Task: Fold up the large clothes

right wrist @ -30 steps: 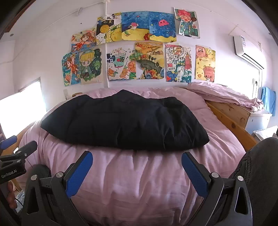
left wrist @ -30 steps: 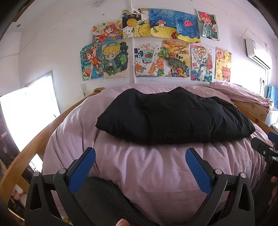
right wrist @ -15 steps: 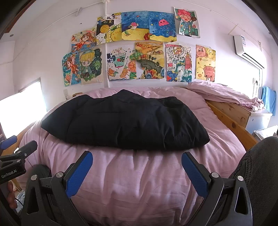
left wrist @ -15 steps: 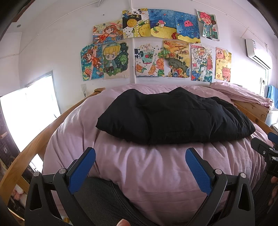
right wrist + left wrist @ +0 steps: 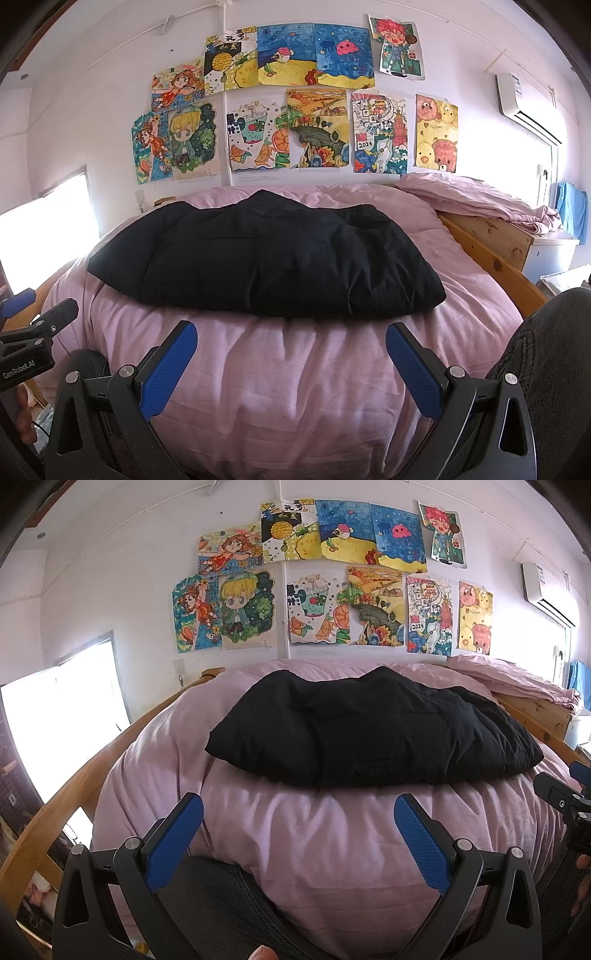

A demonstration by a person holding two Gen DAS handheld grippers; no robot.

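A black padded jacket lies folded in a flat bundle across the pink bed cover; it also shows in the right wrist view. My left gripper is open and empty, held back from the jacket's near edge above the cover. My right gripper is open and empty, also short of the jacket's near edge. The right gripper's tip shows at the right edge of the left wrist view, and the left one at the left edge of the right wrist view.
A wooden bed rail runs along the left and another along the right. A crumpled pink sheet lies on a wooden cabinet at the back right. Drawings cover the wall. My knees are near the bed's front edge.
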